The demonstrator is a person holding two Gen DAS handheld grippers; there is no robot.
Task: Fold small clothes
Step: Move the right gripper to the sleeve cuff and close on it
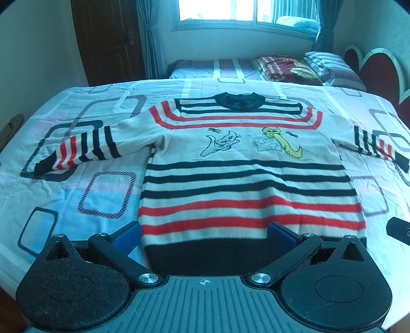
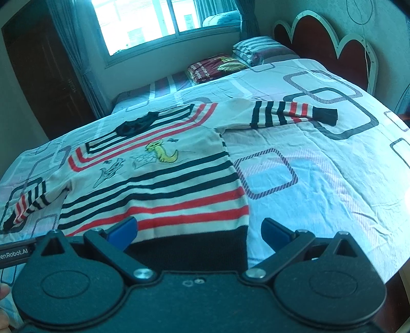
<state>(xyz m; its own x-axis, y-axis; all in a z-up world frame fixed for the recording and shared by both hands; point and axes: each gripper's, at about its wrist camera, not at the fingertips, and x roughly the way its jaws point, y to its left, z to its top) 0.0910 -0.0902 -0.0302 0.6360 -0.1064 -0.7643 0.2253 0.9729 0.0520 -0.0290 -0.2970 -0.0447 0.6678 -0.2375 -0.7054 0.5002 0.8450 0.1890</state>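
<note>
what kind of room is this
A bedroom, most likely in a home. A sweater lies spread flat on a bed with a patterned sheet. There are pillows by a scalloped headboard, and a curtained window behind.

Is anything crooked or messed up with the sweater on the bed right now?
Nothing stands out. The sweater lies flat and face up on the bedsheet, both sleeves spread out to the sides. Both tools are open at its dark hem, not gripping it.
</note>
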